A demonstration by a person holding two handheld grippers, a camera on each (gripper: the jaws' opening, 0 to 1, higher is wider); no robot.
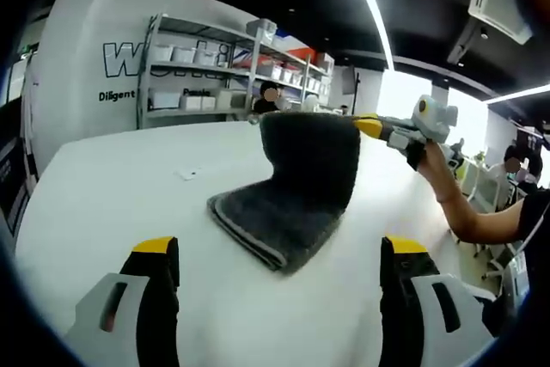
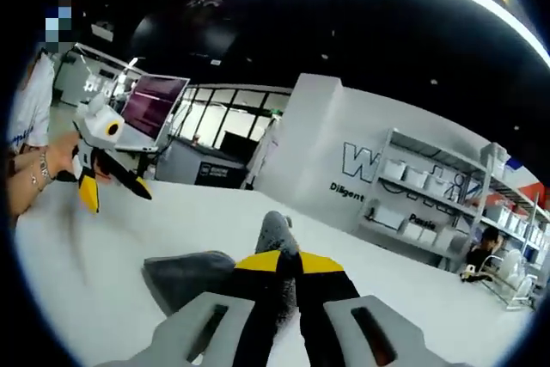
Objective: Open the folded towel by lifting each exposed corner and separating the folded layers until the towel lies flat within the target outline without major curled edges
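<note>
Your right gripper [image 2: 284, 264] is clamped on the towel [image 1: 288, 195], raising its top layer off the white table [image 1: 112, 186] to unfold it. Your left gripper [image 1: 279, 251] waits near, jaws apart.

We're looking at an open-plan lab or office workspace: metal shelving [image 1: 232, 62] at twelve o'clock is carrying white storage bins, a white wall [image 2: 361, 169] is showing printed lettering, strip lights [image 1: 369, 6] are glowing across a black ceiling, and people are sitting at desks beyond the wide white bench [image 1: 112, 186].
</note>
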